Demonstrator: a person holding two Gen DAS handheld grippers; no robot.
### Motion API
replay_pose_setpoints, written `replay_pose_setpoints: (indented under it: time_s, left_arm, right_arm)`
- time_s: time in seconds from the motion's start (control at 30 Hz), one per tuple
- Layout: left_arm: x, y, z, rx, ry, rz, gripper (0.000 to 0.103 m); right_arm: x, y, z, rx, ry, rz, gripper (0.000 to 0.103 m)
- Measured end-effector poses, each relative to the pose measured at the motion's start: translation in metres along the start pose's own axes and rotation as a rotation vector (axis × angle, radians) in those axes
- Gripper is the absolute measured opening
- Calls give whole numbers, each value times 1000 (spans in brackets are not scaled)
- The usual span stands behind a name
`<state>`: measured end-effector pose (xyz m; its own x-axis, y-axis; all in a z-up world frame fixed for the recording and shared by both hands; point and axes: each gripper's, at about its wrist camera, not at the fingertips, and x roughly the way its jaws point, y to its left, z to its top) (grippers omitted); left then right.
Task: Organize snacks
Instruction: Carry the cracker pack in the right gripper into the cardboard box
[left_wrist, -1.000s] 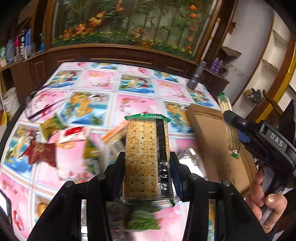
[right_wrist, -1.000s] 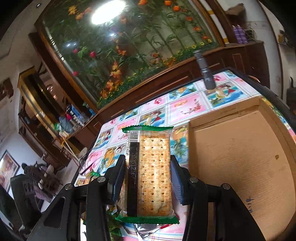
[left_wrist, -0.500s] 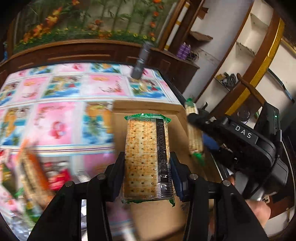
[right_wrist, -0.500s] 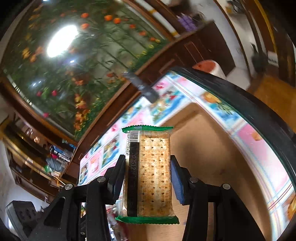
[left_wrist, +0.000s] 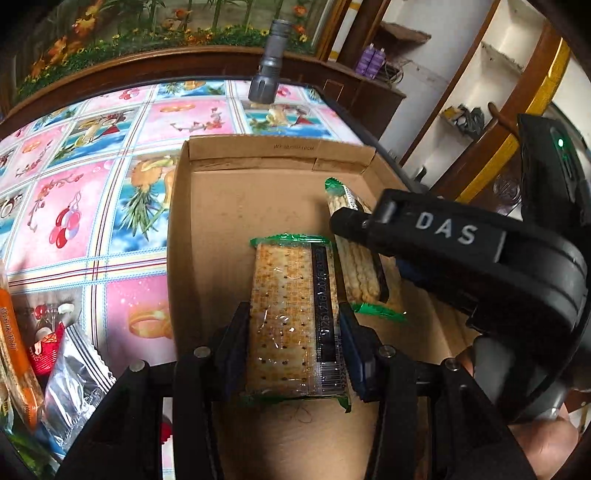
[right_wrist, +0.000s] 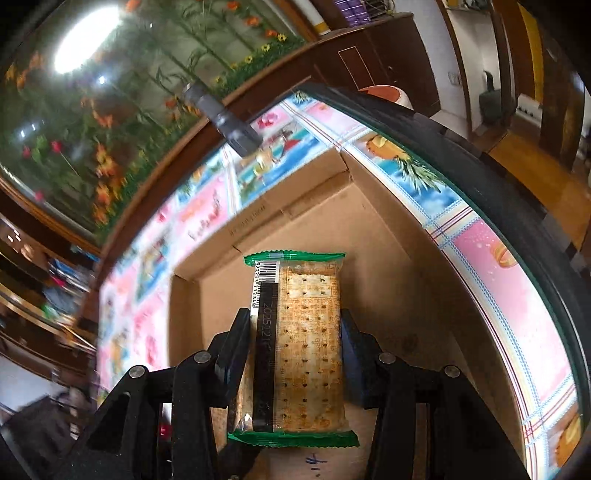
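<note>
table: the tablecloth (left_wrist: 92, 206) with pink and blue cartoon squares covers it, and your cardboard box sits on it at the right edge.
box: the cardboard box (left_wrist: 221, 206) is open-topped with a bare brown floor, and both your tools are over it.
right gripper: your right gripper (right_wrist: 291, 343) is clamped on a cracker pack (right_wrist: 295, 347), pads on its two long sides, jaws part open. In the left view that pack shows edge-on, just right of the other one.
left gripper: your left gripper (left_wrist: 293, 328) pinches a second cracker pack (left_wrist: 295, 317) the same way, above the box floor.
loose snacks: a silver wrapper (left_wrist: 74, 384) and an orange packet (left_wrist: 14, 354) lie on the cloth left of the box.
flashlight: a grey flashlight (left_wrist: 267, 70) stands past the box's far wall.
</note>
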<state>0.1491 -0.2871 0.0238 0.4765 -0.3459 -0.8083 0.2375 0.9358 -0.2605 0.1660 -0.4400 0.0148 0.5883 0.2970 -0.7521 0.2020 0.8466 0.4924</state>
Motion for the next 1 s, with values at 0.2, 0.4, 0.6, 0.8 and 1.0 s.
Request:
replay_pose_setpoints:
  time_s: [0.2,0.4,0.6,0.8,1.0]
  left_arm:
    - [-1,3,1,-13,-13,4,45]
    - [-9,-1,-5,18,-43,38,45]
    - [-10,1,-5,21,-32,33,45]
    - [-9,2,-5,24,-40,27,44]
    - [-10,2,-6,24,-43,24,44]
  right_arm:
    - [5,8,-7,-47,-4,-62,49]
    - [5,14,-9,-72,-4,-84,49]
    - [6,17,-9,-84,-3,-96,49]
    - [7,18,-9,-86,-4,-98,49]
    - [6,19,-10,-89,-3,-101,49]
